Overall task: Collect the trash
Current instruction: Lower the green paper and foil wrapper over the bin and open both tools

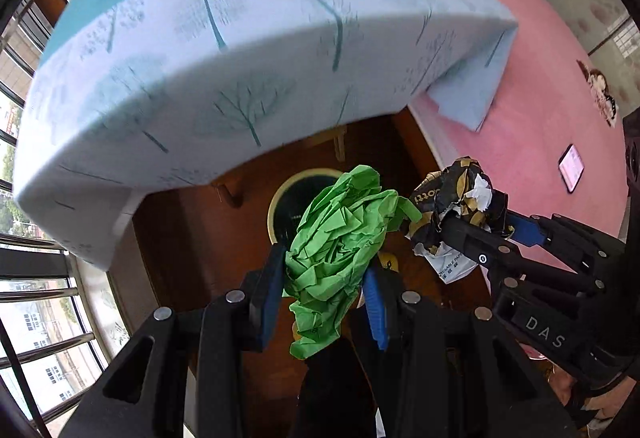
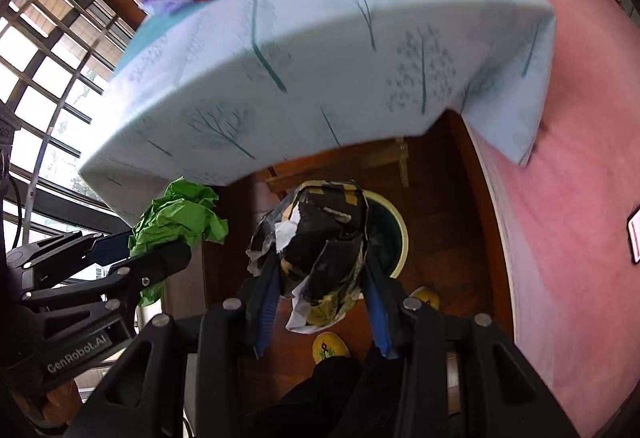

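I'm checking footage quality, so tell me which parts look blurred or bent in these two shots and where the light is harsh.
Left wrist view: the tablecloth is smeared and bowed by the fisheye, while the green paper wad in the left gripper stays sharp; the windows at the left edge glare. Right wrist view: same smear on the cloth, the black and gold wrapper in the right gripper is crisp, window panes blown out.

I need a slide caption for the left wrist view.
Left gripper holds crumpled green paper above the bin.

Both tools point steeply down, left tool (image 1: 324,278) and right tool (image 2: 320,278) each clamped partway.
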The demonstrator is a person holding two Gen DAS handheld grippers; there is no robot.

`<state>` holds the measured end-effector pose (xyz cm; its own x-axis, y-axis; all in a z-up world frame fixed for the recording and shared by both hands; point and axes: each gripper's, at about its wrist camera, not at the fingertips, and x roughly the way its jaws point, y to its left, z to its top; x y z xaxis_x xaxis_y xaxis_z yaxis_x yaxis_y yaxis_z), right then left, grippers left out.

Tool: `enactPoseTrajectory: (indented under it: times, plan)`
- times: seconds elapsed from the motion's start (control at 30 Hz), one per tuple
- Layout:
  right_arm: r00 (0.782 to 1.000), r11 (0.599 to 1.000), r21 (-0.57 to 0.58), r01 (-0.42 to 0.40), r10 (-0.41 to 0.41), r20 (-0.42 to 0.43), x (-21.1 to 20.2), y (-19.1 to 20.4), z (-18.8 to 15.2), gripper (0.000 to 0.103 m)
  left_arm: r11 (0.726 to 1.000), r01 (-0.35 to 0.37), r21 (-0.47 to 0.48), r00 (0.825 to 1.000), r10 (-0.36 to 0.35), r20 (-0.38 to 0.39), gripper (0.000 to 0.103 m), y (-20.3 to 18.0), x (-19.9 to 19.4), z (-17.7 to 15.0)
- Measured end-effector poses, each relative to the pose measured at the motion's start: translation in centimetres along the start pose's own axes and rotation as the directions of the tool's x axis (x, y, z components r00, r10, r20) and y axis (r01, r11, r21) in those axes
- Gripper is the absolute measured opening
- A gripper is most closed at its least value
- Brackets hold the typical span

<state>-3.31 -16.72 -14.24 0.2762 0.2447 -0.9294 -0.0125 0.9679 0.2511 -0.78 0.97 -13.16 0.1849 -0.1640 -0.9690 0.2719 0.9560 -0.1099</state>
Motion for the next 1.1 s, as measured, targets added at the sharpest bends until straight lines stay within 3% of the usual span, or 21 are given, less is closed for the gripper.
enactPoseTrajectory:
  times: [0.53,0.73,0.83,1.0,1.1]
  plan:
    - [0.993,0.997,0.067,0.044,-0.036,-0.115,19.7,-8.2,-3.4,0.04,0.998,-0.062,-0.006,0.991,0.061,-0.116,0.036,-0.9,22.9,-0.4]
    - [0.992,0.997,0.072,0.035,-0.026,-0.123,25.6,-9.7,-4.0,0.043,0.997,-0.062,0.042,0.992,0.066,-0.109,0.038,-1.6,28.1,-0.3]
    - [0.991,0.996,0.084,0.028,-0.017,-0.13,27.3,-10.6,-4.4,0.045,0.995,-0.069,0.067,0.992,0.076,-0.104,0.053,-1.8,29.3,-0.3]
    - [0.988,0.992,0.129,0.014,0.006,-0.154,29.2,-12.2,-4.6,0.057,0.996,-0.092,0.02,0.989,0.093,-0.119,0.1,-0.1,30.5,0.5]
    - [0.989,0.992,0.122,0.004,0.014,-0.148,29.1,-12.3,-4.4,0.061,0.994,-0.104,-0.014,0.988,0.102,-0.115,0.101,0.8,30.4,0.6]
